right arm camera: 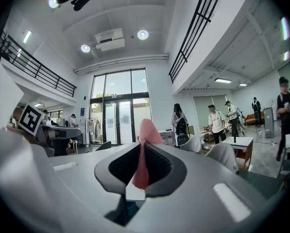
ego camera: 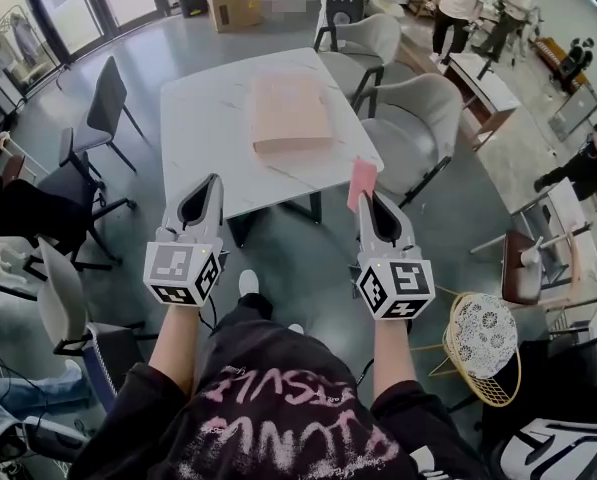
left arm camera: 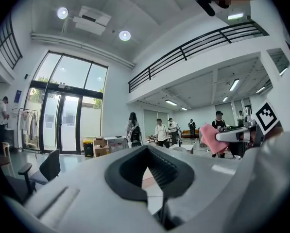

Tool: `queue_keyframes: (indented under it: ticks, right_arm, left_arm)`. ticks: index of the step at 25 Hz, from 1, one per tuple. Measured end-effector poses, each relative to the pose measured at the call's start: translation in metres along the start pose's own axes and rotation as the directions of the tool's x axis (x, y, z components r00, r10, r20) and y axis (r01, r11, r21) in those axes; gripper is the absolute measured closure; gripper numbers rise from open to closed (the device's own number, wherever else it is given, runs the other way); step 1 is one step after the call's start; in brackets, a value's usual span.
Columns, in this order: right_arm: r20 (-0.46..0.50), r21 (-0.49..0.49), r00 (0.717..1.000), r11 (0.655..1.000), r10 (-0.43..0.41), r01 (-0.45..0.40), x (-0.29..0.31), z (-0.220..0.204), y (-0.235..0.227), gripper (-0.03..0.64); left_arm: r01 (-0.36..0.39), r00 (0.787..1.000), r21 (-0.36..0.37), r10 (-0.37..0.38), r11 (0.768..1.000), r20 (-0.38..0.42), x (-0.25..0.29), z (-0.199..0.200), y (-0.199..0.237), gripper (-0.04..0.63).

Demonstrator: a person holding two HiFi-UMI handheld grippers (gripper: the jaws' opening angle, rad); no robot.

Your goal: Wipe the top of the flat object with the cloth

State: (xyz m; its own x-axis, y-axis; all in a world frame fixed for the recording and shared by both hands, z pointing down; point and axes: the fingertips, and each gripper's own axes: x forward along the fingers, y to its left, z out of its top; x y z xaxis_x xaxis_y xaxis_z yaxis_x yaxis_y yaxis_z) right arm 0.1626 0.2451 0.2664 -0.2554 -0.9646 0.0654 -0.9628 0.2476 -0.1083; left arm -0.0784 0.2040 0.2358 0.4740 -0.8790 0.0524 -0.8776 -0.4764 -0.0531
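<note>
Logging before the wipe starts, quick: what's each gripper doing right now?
Left gripper: shut, nothing between its jaws.
Right gripper: shut on the pink cloth.

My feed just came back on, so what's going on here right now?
A person holds two grippers, short of the white table. The right gripper is shut on a pink cloth; the left gripper is shut, empty. The flat beige object lies on the table, cloth not yet touching it.
</note>
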Motion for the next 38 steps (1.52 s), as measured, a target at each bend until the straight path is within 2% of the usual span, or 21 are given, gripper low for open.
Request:
queue_keyframes:
  ticks: [14,30,38]
  right_arm:
    - [0.003,-0.011,1.000,0.999,-0.030,0.030,0.046,0.007,-0.012,0.572]
    - [-0.061,0.015,0.998,0.999,-0.036,0.037,0.122,-0.018,-0.023,0.572]
    - [-0.084,0.023,0.996,0.999,-0.044,0.046,0.178,-0.022,-0.022,0.572]
  left_arm:
    - [0.027,0.999,-0.017,-0.027,0.999,0.021,0.052,0.001,0.029,0.594]
    - [0.019,0.999,-0.061,-0.021,0.998,-0.026,0.112,-0.031,0.077,0.594]
    - [0.030,0.998,-0.086,-0.034,0.996,-0.050,0.154,-0.044,0.115,0.594]
